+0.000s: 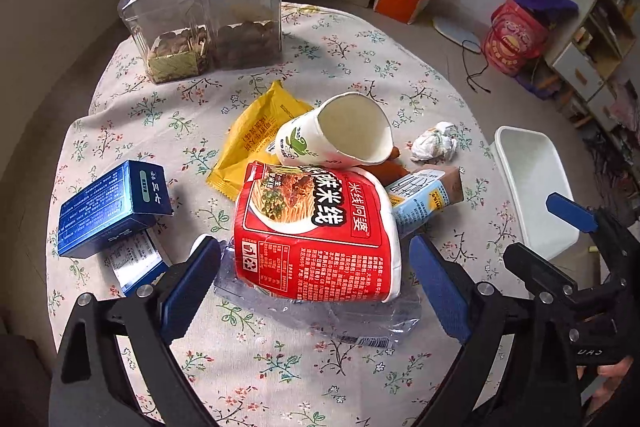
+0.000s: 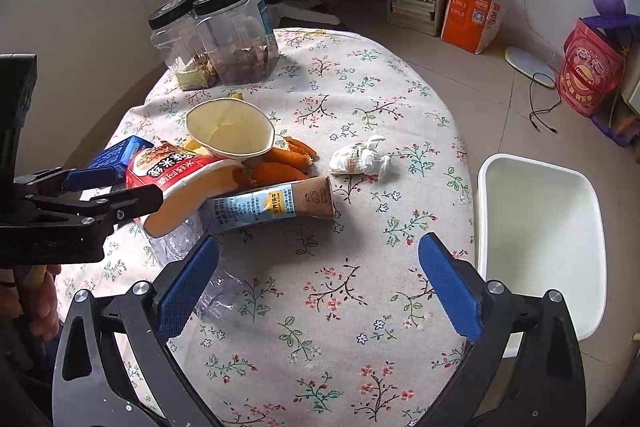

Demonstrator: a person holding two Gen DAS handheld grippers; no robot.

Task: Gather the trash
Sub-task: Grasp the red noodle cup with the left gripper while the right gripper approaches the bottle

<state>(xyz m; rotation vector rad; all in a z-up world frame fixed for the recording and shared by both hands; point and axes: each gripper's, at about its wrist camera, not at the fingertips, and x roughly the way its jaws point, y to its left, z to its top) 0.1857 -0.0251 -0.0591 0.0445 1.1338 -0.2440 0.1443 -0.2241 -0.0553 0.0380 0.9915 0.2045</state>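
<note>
A pile of trash lies on the round floral table point(image 1: 280, 367): a red noodle tub point(image 1: 316, 235) on its side, a white paper cup point(image 1: 340, 131), a yellow wrapper point(image 1: 256, 135), a milk carton point(image 1: 428, 195), a crushed clear bottle point(image 1: 320, 319), a blue box point(image 1: 112, 207) and a crumpled tissue point(image 1: 434, 141). My left gripper point(image 1: 316, 283) is open, its jaws on either side of the noodle tub, not closed on it. My right gripper point(image 2: 320, 287) is open and empty over bare cloth, in front of the milk carton point(image 2: 272, 207). The white bin point(image 2: 540, 239) stands at the table's right.
Two clear jars with black lids point(image 1: 208, 15) stand at the table's far left. Orange peels point(image 2: 280, 163) lie by the cup. On the floor are an orange box point(image 2: 472, 15), a red bag point(image 2: 592, 71) and a black cable point(image 2: 540, 107).
</note>
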